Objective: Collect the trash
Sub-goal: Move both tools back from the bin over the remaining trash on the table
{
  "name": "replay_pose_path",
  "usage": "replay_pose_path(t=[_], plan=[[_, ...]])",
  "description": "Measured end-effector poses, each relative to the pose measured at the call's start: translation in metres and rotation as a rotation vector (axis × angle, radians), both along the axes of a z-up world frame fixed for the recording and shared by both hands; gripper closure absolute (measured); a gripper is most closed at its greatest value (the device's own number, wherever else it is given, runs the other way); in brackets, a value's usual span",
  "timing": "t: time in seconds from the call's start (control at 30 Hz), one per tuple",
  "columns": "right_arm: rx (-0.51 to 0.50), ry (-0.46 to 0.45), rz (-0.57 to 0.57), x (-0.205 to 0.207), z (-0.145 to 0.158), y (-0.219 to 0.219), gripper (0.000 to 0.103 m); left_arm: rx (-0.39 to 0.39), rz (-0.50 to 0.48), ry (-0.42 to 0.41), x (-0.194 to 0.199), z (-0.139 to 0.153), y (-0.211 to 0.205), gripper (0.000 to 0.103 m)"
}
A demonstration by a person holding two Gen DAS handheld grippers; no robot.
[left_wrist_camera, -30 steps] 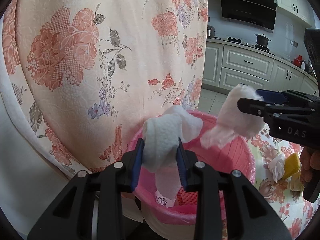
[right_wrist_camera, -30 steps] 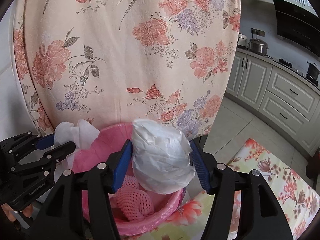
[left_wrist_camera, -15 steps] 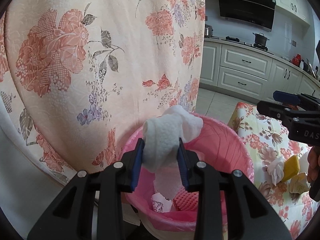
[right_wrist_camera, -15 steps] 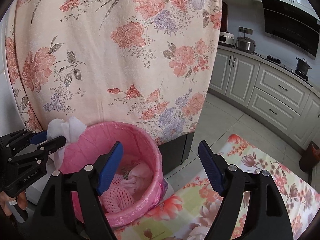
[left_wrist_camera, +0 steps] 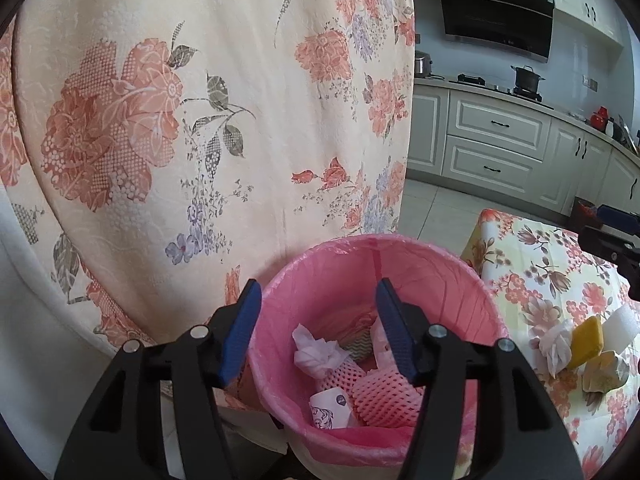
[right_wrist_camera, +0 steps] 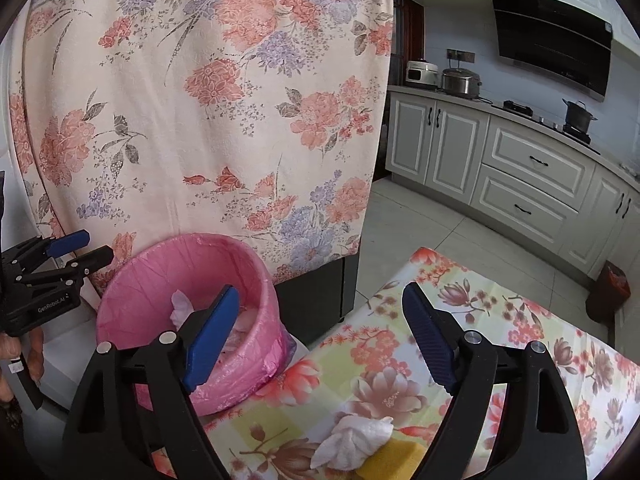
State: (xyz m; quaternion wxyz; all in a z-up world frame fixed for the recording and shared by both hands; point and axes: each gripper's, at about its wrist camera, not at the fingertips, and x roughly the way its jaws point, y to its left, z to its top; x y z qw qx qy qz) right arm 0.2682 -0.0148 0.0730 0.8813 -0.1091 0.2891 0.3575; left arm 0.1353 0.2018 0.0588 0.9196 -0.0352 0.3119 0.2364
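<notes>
Left claw (left_wrist_camera: 318,330): spread wide, empty, over the pink bin (left_wrist_camera: 452,258).
Right claw (right_wrist_camera: 320,338): spread wide, empty.
Trash: crumpled tissue (right_wrist_camera: 352,440) lies on your worktop (right_wrist_camera: 520,320).
Risk: you may pinch the adjacent yellow sponge (right_wrist_camera: 394,460) too.

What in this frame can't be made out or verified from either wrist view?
- Bin bottom: both views, buried under tissue and foam nets.
- Right gripper: left view cuts it at the right edge.
- Yellow sponge: right view, cropped by the bottom edge and a finger.
- Wad by the sponge: left view, too blurred to identify.
- Left gripper holder: only fingers at the right view's edge.
</notes>
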Motion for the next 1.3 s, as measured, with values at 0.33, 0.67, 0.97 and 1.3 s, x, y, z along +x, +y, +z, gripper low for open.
replay_pose_path(t=[0.33, 0.67, 0.97, 1.3], plan=[[0.012, -0.012, -0.109, -0.010, 0.003, -0.073, 0.021, 0.005, -0.036, -0.004, -0.010, 0.008, -0.027, 0.043], [0.017, 0.003, -0.213, -0.019, -0.006, -0.143, 0.021, 0.018, -0.124, 0.006, -0.009, 0.011, -0.079, 0.041], [0.016, 0.027, -0.277, -0.026, -0.022, -0.190, 0.020, 0.020, -0.186, 0.030, -0.003, 0.005, -0.118, 0.041], [0.009, 0.076, -0.319, -0.028, -0.047, -0.219, 0.020, 0.022, -0.266, 0.064, 0.013, -0.006, -0.160, 0.041]])
